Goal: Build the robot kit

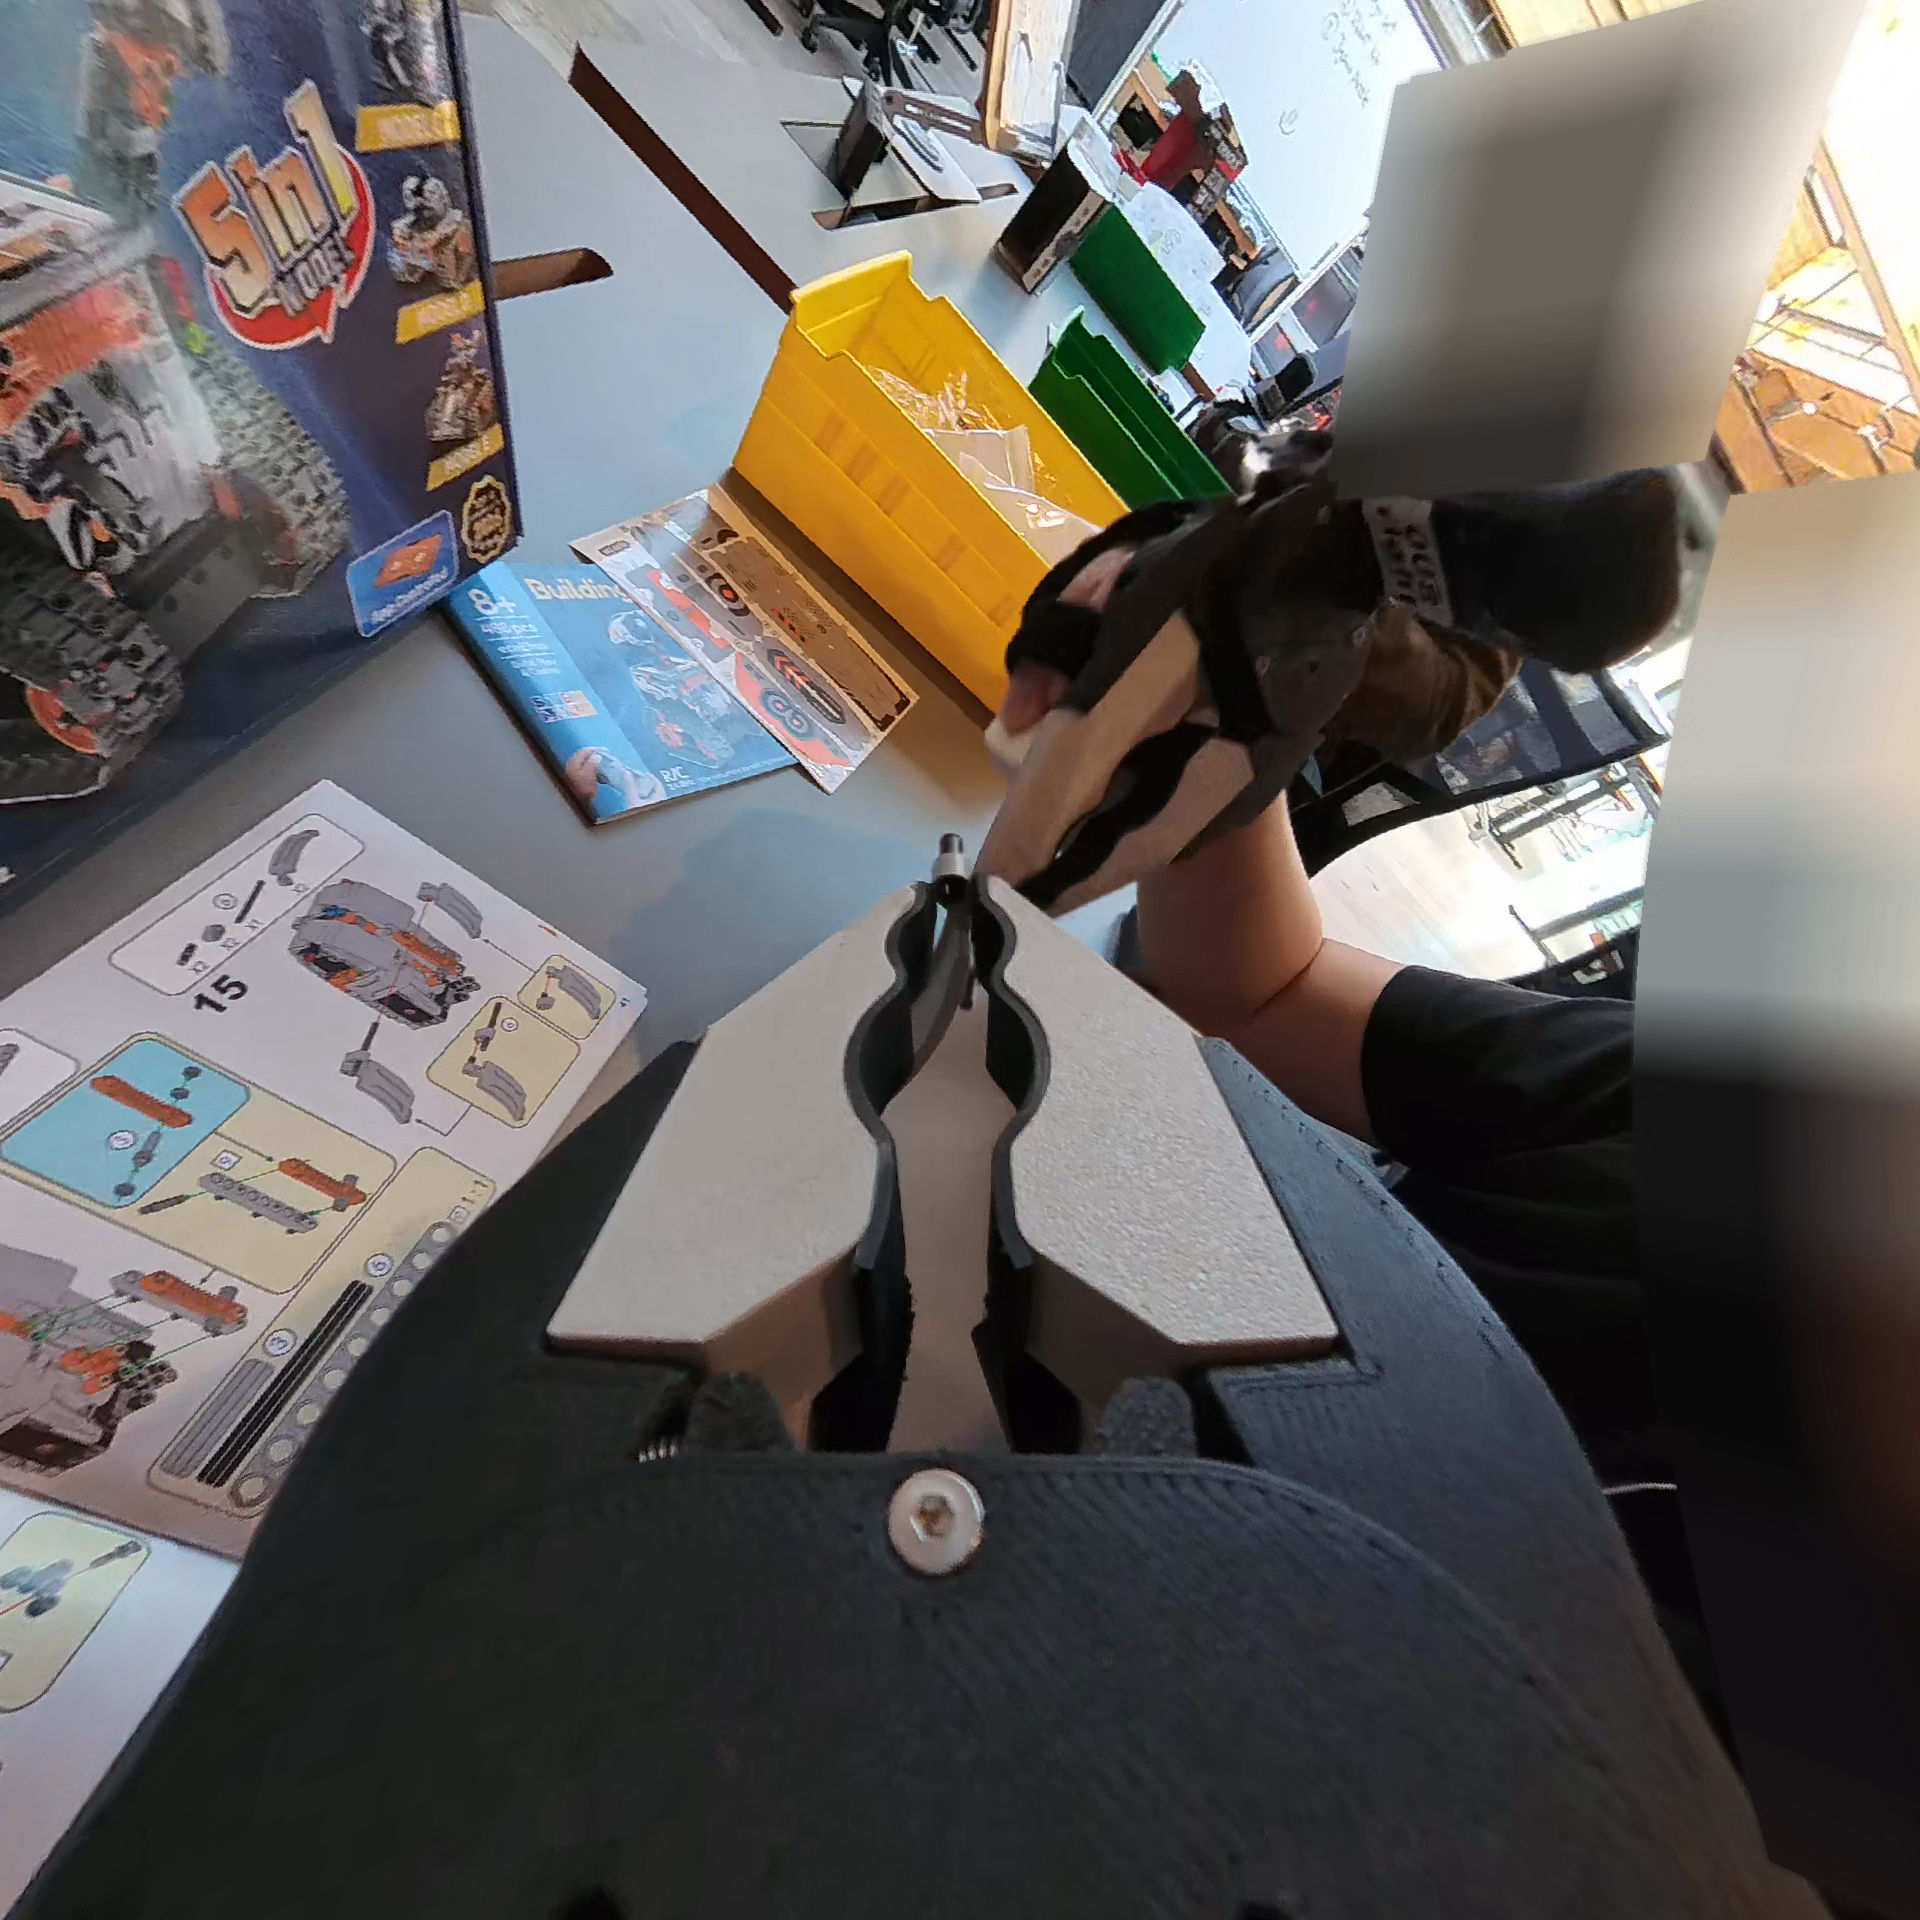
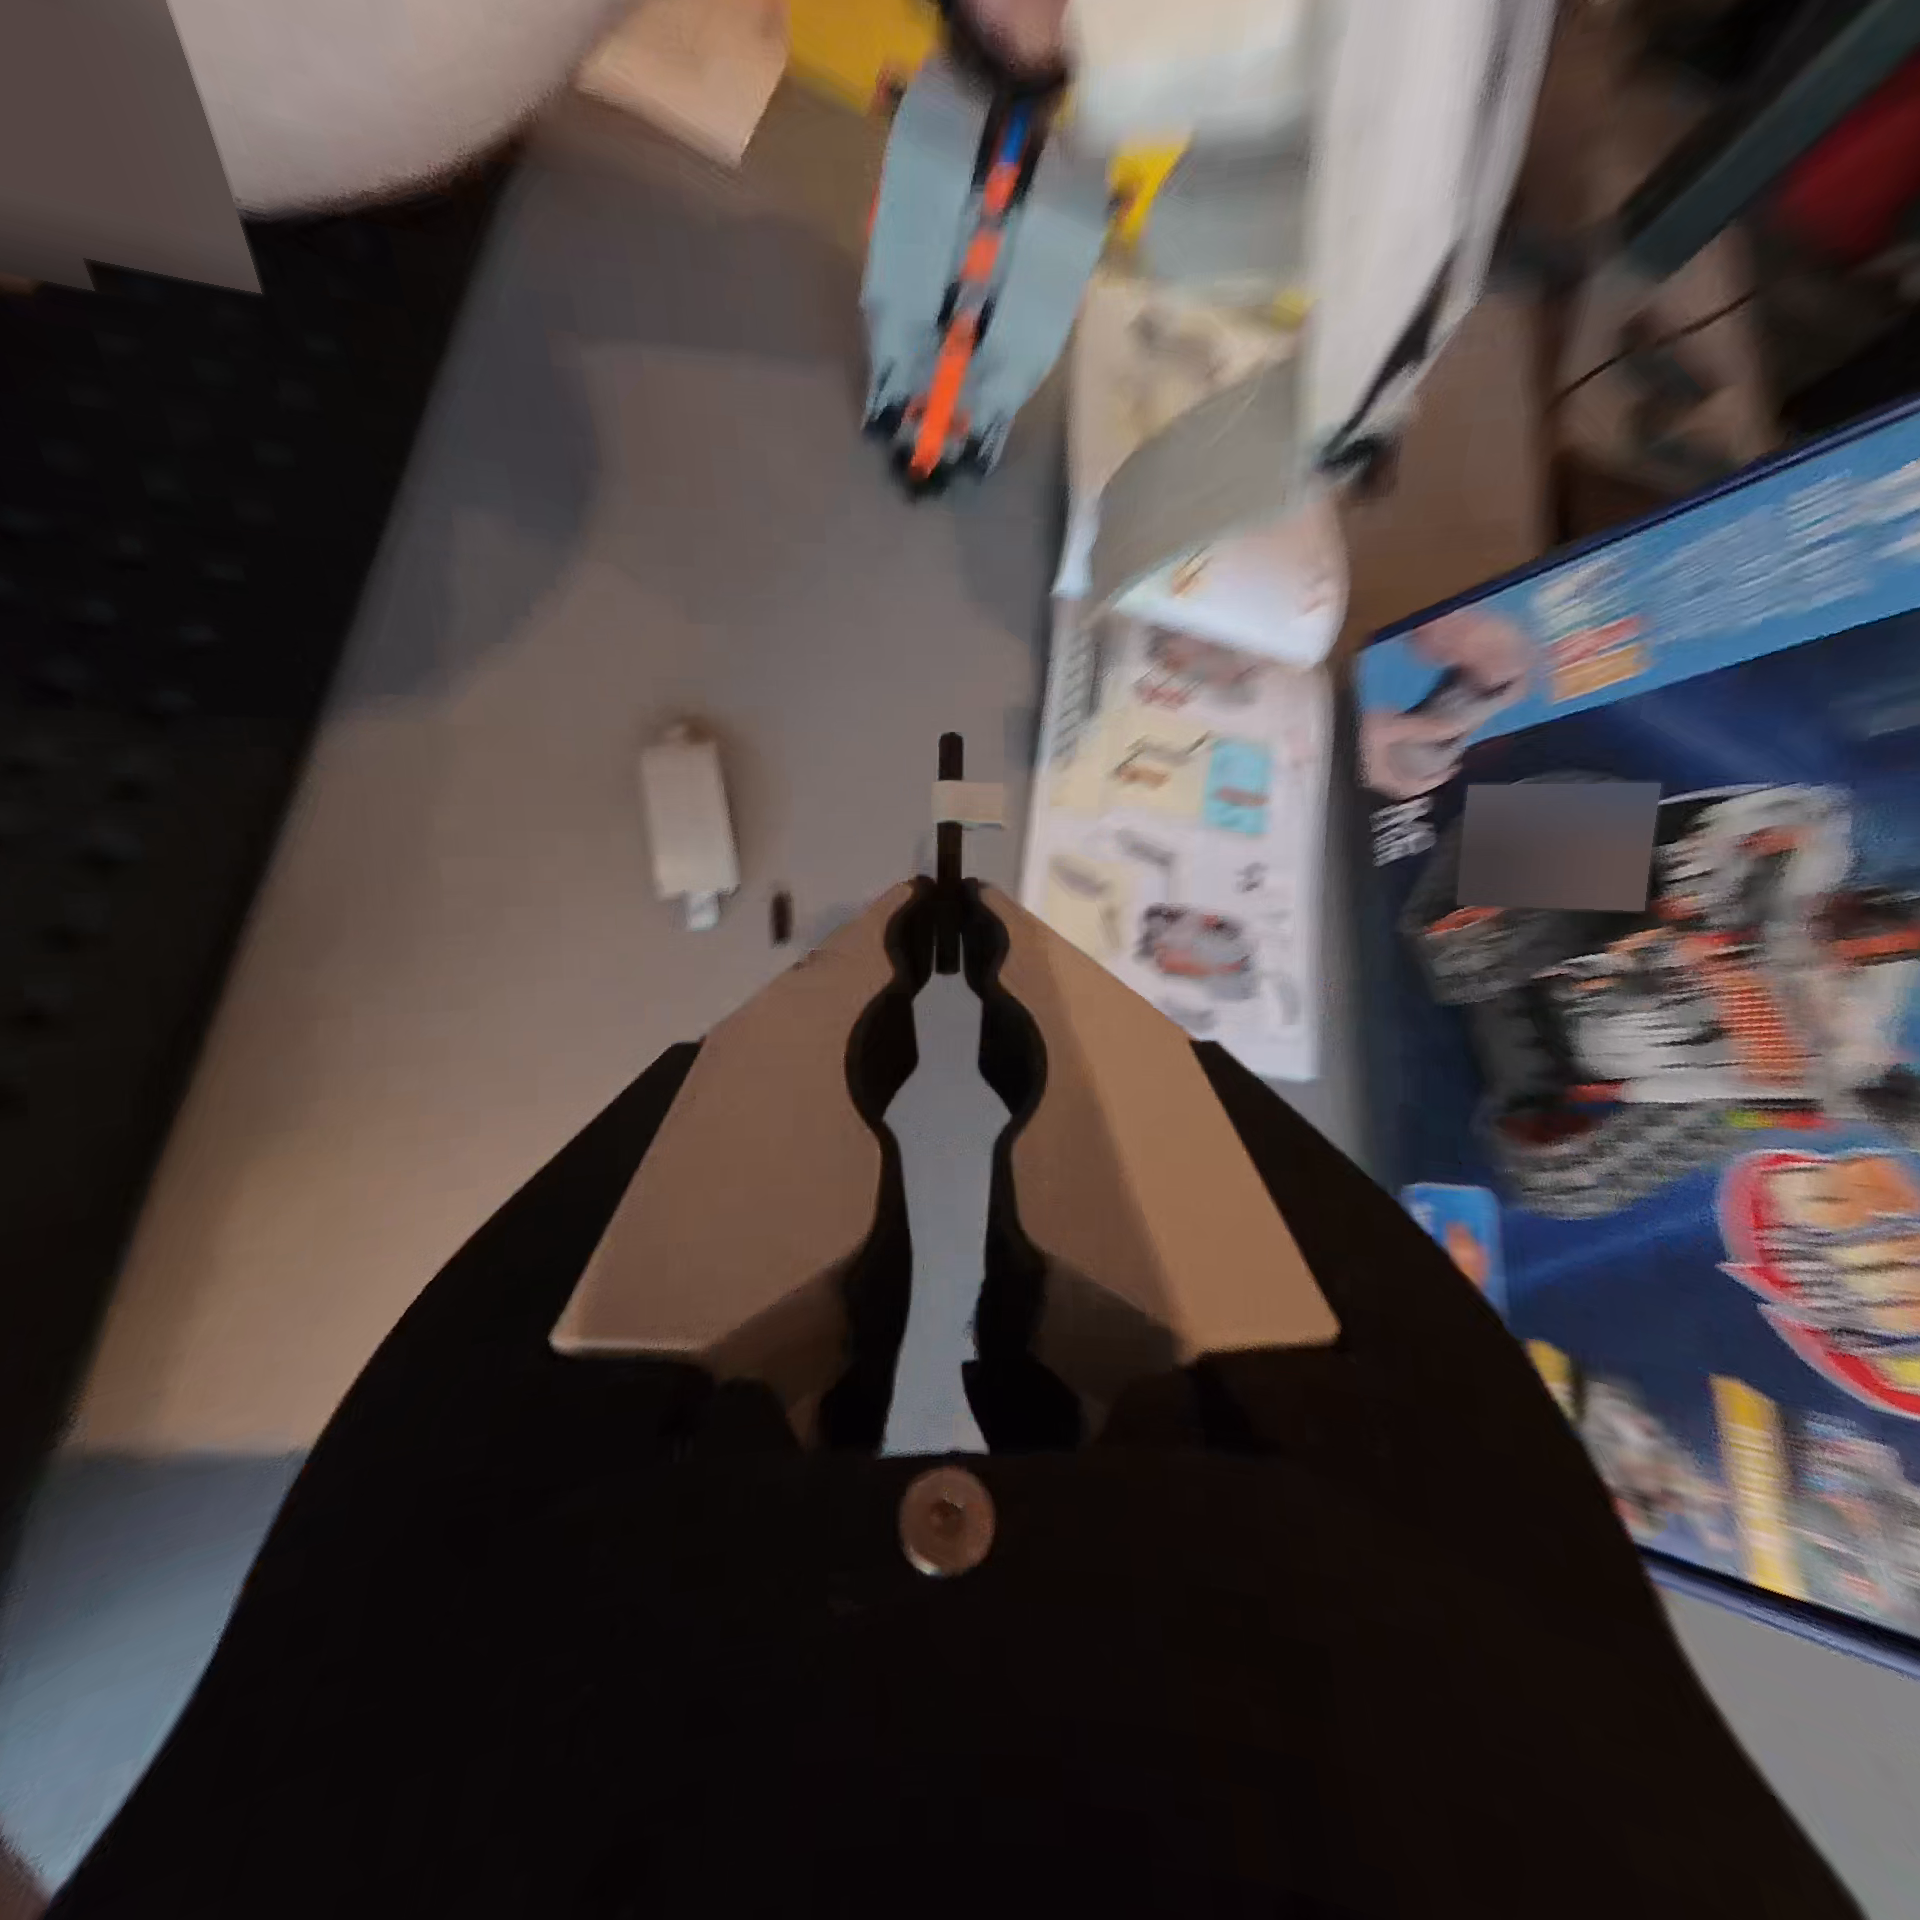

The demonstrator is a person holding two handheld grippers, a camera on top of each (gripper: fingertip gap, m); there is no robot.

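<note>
My left gripper (image 1: 951, 896) is shut on a small dark pin (image 1: 950, 862) that sticks out of its tips, held above the grey table (image 1: 644, 343). The right gripper (image 1: 1003, 883), held by a gloved hand (image 1: 1247, 644), has its tip right beside that pin. In the blurred right wrist view, my right gripper (image 2: 948, 888) is shut on a thin black axle (image 2: 949, 758) that carries a pale bush (image 2: 971, 808). A grey block (image 2: 686, 831) and a tiny dark pin (image 2: 779, 914) lie on the table just left of it.
A toy box (image 1: 239, 364) stands at the left, with open instruction sheets (image 1: 260, 1143), a blue booklet (image 1: 613, 686) and a sticker sheet (image 1: 769, 634) nearby. A yellow bin (image 1: 883, 447) and green bins (image 1: 1122, 416) sit behind. A blurred grey and orange model piece (image 2: 945, 281) shows far off. Some 9 cm of space lies between my two pairs of fingers. The grey block (image 2: 686, 831) is about 15 cm from my right fingertips and 20 cm from my left.
</note>
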